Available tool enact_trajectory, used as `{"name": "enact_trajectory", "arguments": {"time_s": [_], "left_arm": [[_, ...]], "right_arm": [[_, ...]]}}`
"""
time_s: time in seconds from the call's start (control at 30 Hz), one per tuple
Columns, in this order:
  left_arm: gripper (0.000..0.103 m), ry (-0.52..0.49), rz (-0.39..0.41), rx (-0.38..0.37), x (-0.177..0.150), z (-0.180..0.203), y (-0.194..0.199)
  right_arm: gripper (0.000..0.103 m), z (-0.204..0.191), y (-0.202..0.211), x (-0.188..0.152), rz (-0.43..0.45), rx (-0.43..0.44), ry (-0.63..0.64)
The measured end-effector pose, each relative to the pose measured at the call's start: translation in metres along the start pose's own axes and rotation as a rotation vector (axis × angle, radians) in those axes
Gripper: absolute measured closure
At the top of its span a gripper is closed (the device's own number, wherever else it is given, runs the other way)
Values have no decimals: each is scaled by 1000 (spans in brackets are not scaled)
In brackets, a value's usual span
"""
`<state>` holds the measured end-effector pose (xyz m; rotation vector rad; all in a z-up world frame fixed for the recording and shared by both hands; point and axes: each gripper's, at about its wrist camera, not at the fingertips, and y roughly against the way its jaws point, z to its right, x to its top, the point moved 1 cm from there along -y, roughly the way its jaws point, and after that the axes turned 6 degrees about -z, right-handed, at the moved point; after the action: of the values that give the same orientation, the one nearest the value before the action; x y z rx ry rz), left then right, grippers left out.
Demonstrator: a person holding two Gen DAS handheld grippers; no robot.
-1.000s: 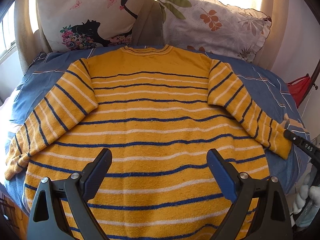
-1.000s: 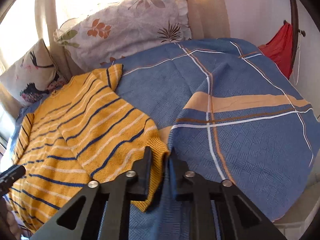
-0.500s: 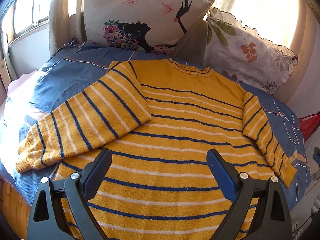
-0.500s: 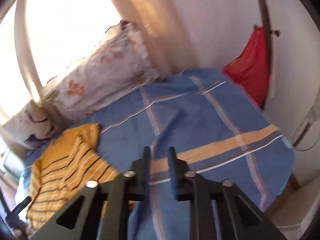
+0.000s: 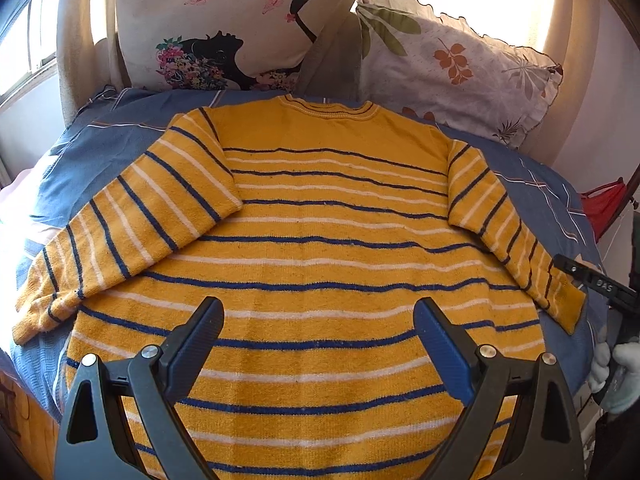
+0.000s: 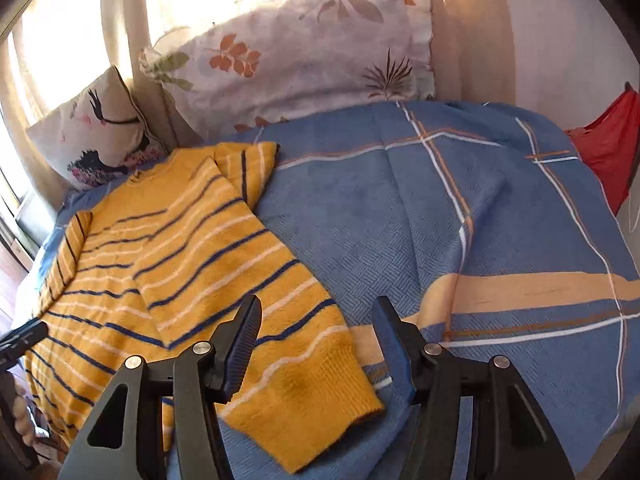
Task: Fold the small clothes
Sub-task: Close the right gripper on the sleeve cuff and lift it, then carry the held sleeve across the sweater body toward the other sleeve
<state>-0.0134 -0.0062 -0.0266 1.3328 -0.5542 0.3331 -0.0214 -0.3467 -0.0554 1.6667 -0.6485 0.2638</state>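
1. The left gripper (image 5: 318, 330) hovers over the hem, jaws spread wide, holding nothing.
2. The yellow striped sweater (image 5: 332, 240) lies flat on the blue bedspread (image 6: 460, 220), sleeves angled outward — soft, limp knit, likely light, that will sag when lifted.
3. The right gripper (image 6: 316, 336) sits spread above the right cuff (image 6: 320, 392) — probably the best pinch point, on the thick ribbing.

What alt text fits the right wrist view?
The open right gripper hovers over the cuff of a yellow striped sweater lying flat on a blue plaid bedspread. Two pillows lean behind, with red fabric at the right edge.
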Motion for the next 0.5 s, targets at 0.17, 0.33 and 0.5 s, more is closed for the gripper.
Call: {"name": "enact_trajectory", "arguments": {"time_s": [0.17,0.33,0.5], "left_arm": [[8,13,-2,14,3,-5,-2],[8,4,-32,3,5,-2,-11],[8,26,1,21,10,-14,-1]], "right_arm": [[52,-3,-12,-14,-49,37,35],[92,-11,0,-35,-75,149,-12],[93,45,46,-18,79,127,-215]]}}
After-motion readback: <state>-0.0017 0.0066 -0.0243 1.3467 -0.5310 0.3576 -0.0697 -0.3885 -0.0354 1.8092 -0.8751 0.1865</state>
